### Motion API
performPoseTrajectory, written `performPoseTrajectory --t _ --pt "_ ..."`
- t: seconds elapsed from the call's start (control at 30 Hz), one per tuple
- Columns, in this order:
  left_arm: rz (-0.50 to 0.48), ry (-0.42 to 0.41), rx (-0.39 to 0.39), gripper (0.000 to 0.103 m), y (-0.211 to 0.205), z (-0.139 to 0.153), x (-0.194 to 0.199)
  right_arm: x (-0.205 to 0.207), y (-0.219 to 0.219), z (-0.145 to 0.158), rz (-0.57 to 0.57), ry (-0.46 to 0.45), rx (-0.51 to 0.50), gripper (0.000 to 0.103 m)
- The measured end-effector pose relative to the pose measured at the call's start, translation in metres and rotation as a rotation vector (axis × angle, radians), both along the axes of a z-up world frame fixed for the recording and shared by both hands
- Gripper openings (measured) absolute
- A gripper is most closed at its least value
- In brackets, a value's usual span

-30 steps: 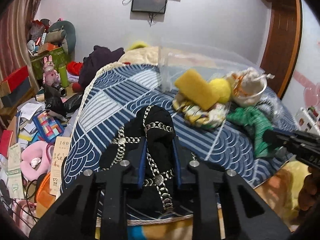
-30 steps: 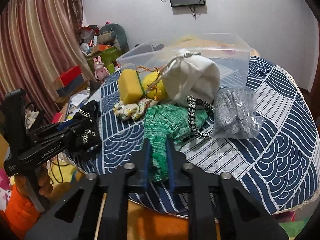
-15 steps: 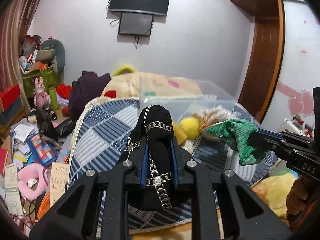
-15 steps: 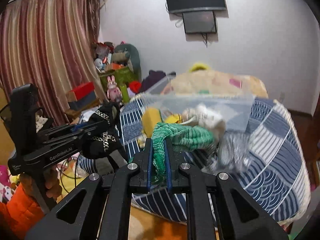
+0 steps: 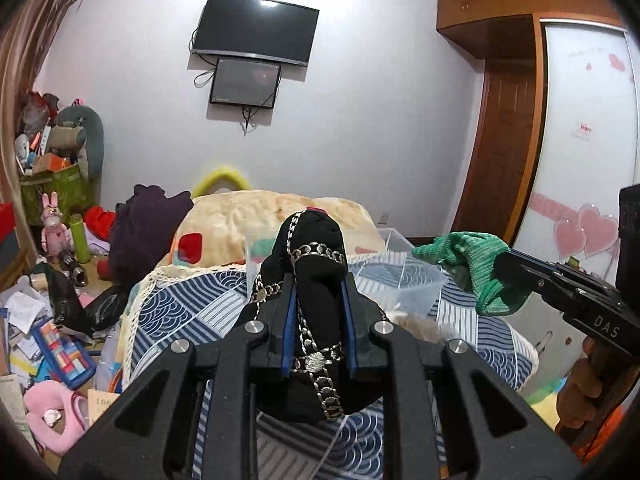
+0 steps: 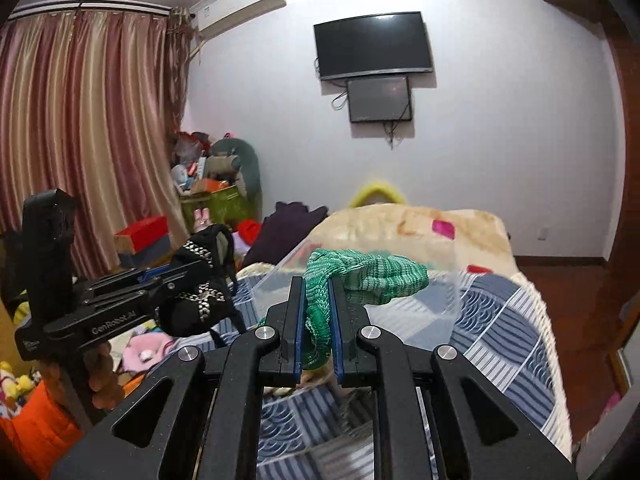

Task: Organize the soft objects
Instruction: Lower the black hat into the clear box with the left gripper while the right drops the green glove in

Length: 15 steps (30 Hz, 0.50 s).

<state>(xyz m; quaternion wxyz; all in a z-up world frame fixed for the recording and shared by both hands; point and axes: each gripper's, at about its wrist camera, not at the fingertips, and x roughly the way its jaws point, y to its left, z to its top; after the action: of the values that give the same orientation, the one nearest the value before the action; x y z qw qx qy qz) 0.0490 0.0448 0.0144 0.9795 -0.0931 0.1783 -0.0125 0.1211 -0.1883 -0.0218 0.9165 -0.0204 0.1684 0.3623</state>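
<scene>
While both claws are raised above the bed, each is closed on a soft piece. At the bottom centre of the left wrist view, the left claw (image 5: 316, 320) is clamped on a black pouch (image 5: 314, 280) trimmed with silver chain; the pouch is pinched across its middle, its rounded top bulging above the blue pads and its lower part hanging below them. It is judged to be light and limp, so it should sag wherever it is unsupported, and the chain may swing or snag on an edge. A hold on the cloth body, not the chain, seems safest.

At the bottom centre of the right wrist view, the right claw (image 6: 316, 320) is shut narrowly on a green knitted cloth (image 6: 360, 276). One end is squeezed between the pads, and the rest flops over to the right above the fingers. The knit is judged to be light, stretchy and easily compressed, not fragile, though loops could catch.

Just beyond both claws, in the middle of each view, a clear plastic box (image 6: 416, 312) is seen on the blue patterned bedcover (image 6: 500, 320). Farther back, a beige blanket (image 5: 256, 216) is piled, and a television (image 5: 254, 28) is mounted on the far wall.
</scene>
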Motion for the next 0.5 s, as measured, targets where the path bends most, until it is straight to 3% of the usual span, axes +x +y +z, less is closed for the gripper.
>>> performPoseTrajectory --t 0.27,0.5 --pt "0.009 0.032 0.029 0.02 0.008 -0.006 0.051 0.036 0.01 0.007 -0.055 -0.009 -0.038 0.01" --pt "0.053 0.054 -0.009 0.02 0.024 -0.016 0.09 0.066 0.027 -0.005 -0.066 0.045 -0.084 0.01"
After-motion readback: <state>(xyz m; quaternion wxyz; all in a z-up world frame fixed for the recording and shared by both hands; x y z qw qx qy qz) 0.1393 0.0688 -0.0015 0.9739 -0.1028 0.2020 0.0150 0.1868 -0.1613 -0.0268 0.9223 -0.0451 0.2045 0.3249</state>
